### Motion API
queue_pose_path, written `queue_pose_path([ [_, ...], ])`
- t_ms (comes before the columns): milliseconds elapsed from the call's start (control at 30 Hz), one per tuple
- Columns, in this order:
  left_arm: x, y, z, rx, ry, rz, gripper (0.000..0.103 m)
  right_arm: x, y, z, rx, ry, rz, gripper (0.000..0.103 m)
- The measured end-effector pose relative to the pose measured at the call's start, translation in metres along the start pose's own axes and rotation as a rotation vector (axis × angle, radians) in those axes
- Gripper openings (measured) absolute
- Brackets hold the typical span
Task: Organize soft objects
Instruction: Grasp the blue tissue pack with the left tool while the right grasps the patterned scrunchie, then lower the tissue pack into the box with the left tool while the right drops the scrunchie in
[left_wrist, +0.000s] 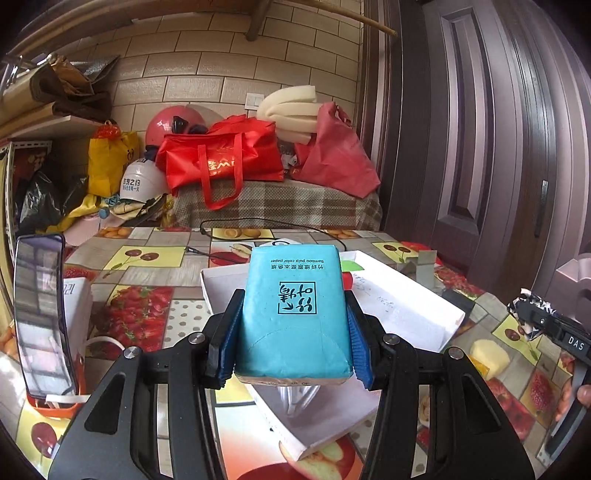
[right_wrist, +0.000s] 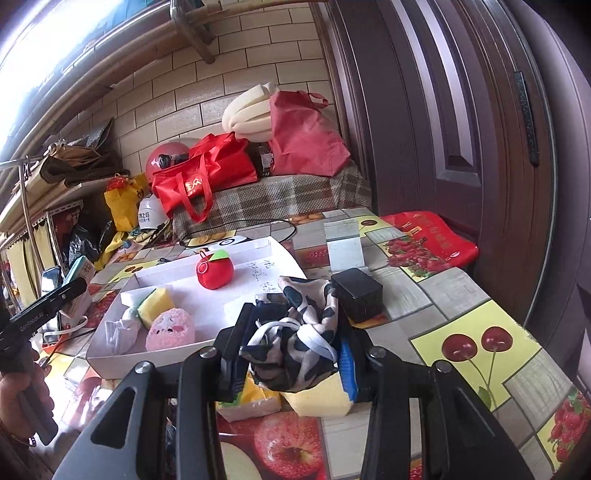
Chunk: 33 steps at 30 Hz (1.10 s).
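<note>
My left gripper (left_wrist: 291, 328) is shut on a teal tissue pack (left_wrist: 293, 306) and holds it above the white tray (left_wrist: 406, 306). My right gripper (right_wrist: 291, 347) is shut on a black-and-white patterned cloth (right_wrist: 295, 343), just right of the tray (right_wrist: 229, 295). In the tray lie a red plush apple (right_wrist: 214, 271), a yellow sponge (right_wrist: 155, 302), a pink fuzzy toy (right_wrist: 170, 330) and a white cloth bundle (right_wrist: 120, 332). A yellow sponge (right_wrist: 319, 400) and a tissue pack (right_wrist: 247, 404) lie under the right gripper. The right gripper also shows in the left wrist view (left_wrist: 532, 317).
A black box (right_wrist: 358, 293) and a grey stand (right_wrist: 345, 243) sit right of the tray. A phone (left_wrist: 40, 314) stands at the table's left. A black cable (left_wrist: 258, 225) lies at the back. A bench with red bags (left_wrist: 221, 155) is beyond, a door on the right.
</note>
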<state>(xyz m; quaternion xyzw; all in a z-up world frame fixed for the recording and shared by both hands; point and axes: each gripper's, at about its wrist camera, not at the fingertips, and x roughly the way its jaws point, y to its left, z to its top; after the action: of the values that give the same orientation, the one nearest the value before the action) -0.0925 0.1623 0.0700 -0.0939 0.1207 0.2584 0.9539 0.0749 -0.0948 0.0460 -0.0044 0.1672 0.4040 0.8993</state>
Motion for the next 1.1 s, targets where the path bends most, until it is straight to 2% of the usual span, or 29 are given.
queue_pose_path([
  [200, 0.033, -0.018, 0.033, -0.01, 0.011, 0.026, 0.05, 0.008, 0.013, 0.021, 0.006, -0.044, 0.032, 0.04],
  [333, 0.056, -0.036, 0.043, 0.062, 0.036, 0.032, 0.05, 0.028, 0.023, 0.036, 0.004, -0.03, 0.043, 0.04],
  [400, 0.068, -0.034, 0.042, 0.081, 0.074, 0.035, 0.05, 0.042, 0.028, 0.043, 0.0, 0.004, 0.055, 0.04],
  [500, 0.086, -0.02, 0.041, 0.035, 0.14, 0.021, 0.05, 0.071, 0.034, 0.051, 0.014, 0.097, 0.099, 0.04],
  [633, 0.094, -0.011, 0.037, 0.051, 0.163, 0.033, 0.05, 0.108, 0.044, 0.051, 0.013, 0.204, 0.117, 0.04],
  [767, 0.1, -0.001, 0.036, 0.02, 0.186, 0.036, 0.05, 0.139, 0.056, 0.045, 0.038, 0.295, 0.13, 0.04],
  [967, 0.104, 0.005, 0.036, 0.009, 0.189, 0.044, 0.05, 0.163, 0.074, 0.04, 0.016, 0.336, 0.115, 0.04],
  [1100, 0.111, 0.009, 0.037, 0.002, 0.206, 0.024, 0.05, 0.169, 0.078, 0.041, 0.003, 0.336, 0.095, 0.043],
])
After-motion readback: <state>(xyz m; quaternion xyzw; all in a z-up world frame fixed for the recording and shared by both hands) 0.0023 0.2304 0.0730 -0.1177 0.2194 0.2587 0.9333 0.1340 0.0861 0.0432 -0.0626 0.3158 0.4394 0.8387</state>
